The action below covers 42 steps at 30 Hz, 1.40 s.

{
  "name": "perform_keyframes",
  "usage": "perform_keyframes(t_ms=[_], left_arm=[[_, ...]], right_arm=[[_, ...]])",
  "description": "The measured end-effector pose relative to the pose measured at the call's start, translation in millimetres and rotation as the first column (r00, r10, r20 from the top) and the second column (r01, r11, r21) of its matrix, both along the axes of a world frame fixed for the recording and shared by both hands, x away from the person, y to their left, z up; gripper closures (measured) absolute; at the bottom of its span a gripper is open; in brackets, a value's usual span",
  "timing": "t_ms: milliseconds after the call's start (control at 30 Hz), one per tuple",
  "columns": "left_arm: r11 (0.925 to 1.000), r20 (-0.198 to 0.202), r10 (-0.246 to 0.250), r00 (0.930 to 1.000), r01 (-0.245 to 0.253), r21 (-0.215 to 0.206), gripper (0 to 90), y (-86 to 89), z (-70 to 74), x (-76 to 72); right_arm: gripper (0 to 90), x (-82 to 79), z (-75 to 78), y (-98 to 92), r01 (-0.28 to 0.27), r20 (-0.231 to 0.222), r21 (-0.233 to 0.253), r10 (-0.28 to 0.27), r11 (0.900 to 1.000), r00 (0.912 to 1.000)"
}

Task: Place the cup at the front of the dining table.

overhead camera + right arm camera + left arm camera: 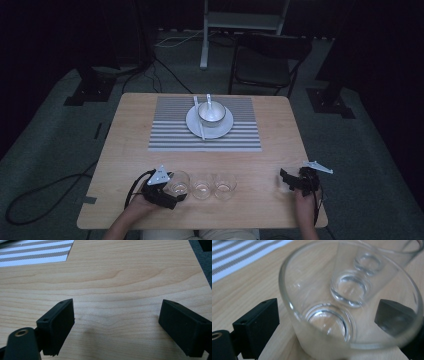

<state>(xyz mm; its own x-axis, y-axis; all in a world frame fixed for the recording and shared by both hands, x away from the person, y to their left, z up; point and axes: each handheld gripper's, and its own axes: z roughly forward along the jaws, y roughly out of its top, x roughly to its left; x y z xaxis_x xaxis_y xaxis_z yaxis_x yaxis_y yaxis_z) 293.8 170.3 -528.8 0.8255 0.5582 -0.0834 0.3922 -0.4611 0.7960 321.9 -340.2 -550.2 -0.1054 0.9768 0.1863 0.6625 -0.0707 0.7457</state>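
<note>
Three clear glasses stand in a row near the table's front edge: left glass (178,182), middle glass (202,186), right glass (225,185). My left gripper (175,191) is open, one jaw on each side of the left glass (294,322); in the left gripper view (327,320) the other two glasses show through it. Over bare wood at the front right, my right gripper (286,181) (116,322) is open with nothing between its jaws. Farther back, a striped placemat (170,130) carries a white plate (192,125) with a bowl (211,112), a spoon (208,100) and a chopstick-like stick (199,117).
The wooden table (125,150) has bare wood between the glasses and the placemat. A dark chair (267,60) stands behind the far edge. Cables (50,185) run over the floor at the left. A white stand (205,45) is at the back.
</note>
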Motion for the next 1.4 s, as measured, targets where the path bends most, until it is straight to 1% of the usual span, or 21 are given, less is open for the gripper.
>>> perform_keyframes(t_ms=[33, 133, 167, 200, 233, 300, 333, 500, 567, 633, 700, 833, 900, 933, 1000, 1067, 1100, 1200, 1267, 1367, 1400], left_arm=[[1.0, 0.002, -0.005, 1.0, 0.005, -0.001, 7.5, -0.8, -0.3, 0.1], [1.0, -0.002, -0.008, 1.0, 0.008, 0.0, 7.7, -1.4, -0.6, 0.2], [0.9999, -0.002, -0.009, 1.0, 0.009, 0.007, 11.1, -2.4, -2.7, 0.4], [1.0, -0.004, -0.008, 1.0, 0.008, 0.002, 14.5, -2.5, -3.4, 0.7], [1.0, -0.001, -0.006, 1.0, 0.006, 0.003, 14.6, -3.2, -3.5, 0.5], [0.9999, 0.005, -0.01, 0.9999, 0.01, -0.001, 18.8, -3.9, -3.5, -0.3], [0.9999, 0.029, -0.004, 0.9996, 0.004, 0.011, 19.1, -7.0, -2.9, -1.8], [0.9996, 0.024, 0.003, 0.9997, -0.004, 0.027, 19.5, -10.5, -3.2, -0.8], [0.9988, 0.045, 0.009, 0.9989, -0.011, 0.047, 20.7, -11.8, -3.1, -2.8], [0.9987, 0.051, 0.023, 0.9984, -0.025, 0.045, 20.9, -12.4, -3.3, -4.8], [0.998, 0.057, 0.031, 0.9979, -0.034, 0.054, 21.0, -12.7, -2.5, -6.1], [0.9966, 0.088, 0.039, 0.9954, -0.045, 0.069, 21.1, -13.3, -0.6, -9.0], [0.9966, 0.088, 0.039, 0.9953, -0.045, 0.069, 21.1, -13.1, -0.4, -9.1], [0.9951, 0.103, 0.05, 0.9934, -0.058, 0.08, 21.1, -12.8, 0.0, -9.7], [0.994, 0.106, 0.071, 0.9919, -0.079, 0.076, 21.0, -11.1, 1.1, -9.7], [0.9958, 0.094, 0.06, 0.9938, -0.066, 0.064, 21.0, -8.7, 2.8, -9.4], [0.9953, 0.104, 0.065, 0.9925, -0.072, 0.065, 21.0, -8.4, 3.6, -10.4], [0.996, 0.101, 0.066, 0.9927, -0.071, 0.055, 20.9, -7.3, 6.8, -10.9], [0.9953, 0.098, 0.074, 0.9924, -0.08, 0.055, 21.0, -7.0, 9.1, -10.2], [0.9926, 0.112, 0.096, 0.9891, -0.103, 0.063, 20.9, -7.7, 12.8, -10.1], [0.9928, 0.107, 0.094, 0.9898, -0.102, 0.064, 20.9, -7.4, 13.8, -9.5]], right_arm=[[12.6, 0.0, 0.0, 0.1, 0.0, 0.0, -0.002, 0.0, 1.0, 1.0], [12.7, 0.0, 0.1, 0.4, 0.0, -0.001, -0.002, 0.0, 1.0, 1.0], [12.7, 0.0, 0.1, 0.4, -0.001, -0.001, -0.001, 0.001, 1.0, 1.0], [12.7, 0.0, 0.1, 0.4, -0.001, -0.001, 0.0, 0.001, 1.0, 1.0], [12.7, 0.0, 0.1, 0.3, -0.003, -0.001, 0.001, 0.003, 1.0, 1.0], [12.7, 0.0, 0.1, 0.2, -0.005, -0.001, 0.001, 0.005, 1.0, 1.0], [12.7, -0.1, 0.1, 0.2, -0.004, 0.0, 0.002, 0.004, 1.0, 1.0], [12.7, -0.2, 0.0, 0.1, -0.006, 0.0, 0.003, 0.006, 1.0, 1.0], [12.7, -0.2, 0.0, 0.2, -0.008, 0.001, 0.003, 0.008, 1.0, 1.0], [12.7, -0.2, 0.0, 0.2, -0.009, 0.001, 0.003, 0.009, 1.0, 1.0], [12.7, -0.3, 0.0, 0.1, -0.012, 0.001, 0.003, 0.012, 1.0, 0.9999], [12.7, -0.3, 0.0, 0.2, -0.018, 0.002, 0.002, 0.018, 1.0, 0.9998], [12.7, -0.4, 0.0, 0.3, -0.018, 0.001, 0.001, 0.018, 1.0, 0.9998], [12.7, -0.5, 0.0, 0.3, -0.018, 0.001, 0.002, 0.018, 1.0, 0.9998], [12.7, -0.8, 0.0, 0.2, -0.016, 0.005, 0.004, 0.016, 1.0, 0.9999], [12.7, -1.0, 0.1, -0.2, -0.015, 0.006, 0.009, 0.015, 1.0, 0.9999], [12.7, -1.0, 0.1, -0.3, -0.013, 0.006, 0.012, 0.013, 1.0, 0.9999], [12.7, -0.9, 0.0, -0.4, -0.012, 0.005, 0.012, 0.012, 1.0, 0.9999], [12.7, -0.9, 0.0, -0.3, -0.012, 0.004, 0.009, 0.012, 1.0, 0.9999], [12.7, -1.1, 0.1, -0.4, -0.009, 0.005, 0.012, 0.009, 1.0, 0.9999], [12.7, -1.0, 0.0, -0.7, -0.01, 0.005, 0.011, 0.01, 1.0, 0.9999]])
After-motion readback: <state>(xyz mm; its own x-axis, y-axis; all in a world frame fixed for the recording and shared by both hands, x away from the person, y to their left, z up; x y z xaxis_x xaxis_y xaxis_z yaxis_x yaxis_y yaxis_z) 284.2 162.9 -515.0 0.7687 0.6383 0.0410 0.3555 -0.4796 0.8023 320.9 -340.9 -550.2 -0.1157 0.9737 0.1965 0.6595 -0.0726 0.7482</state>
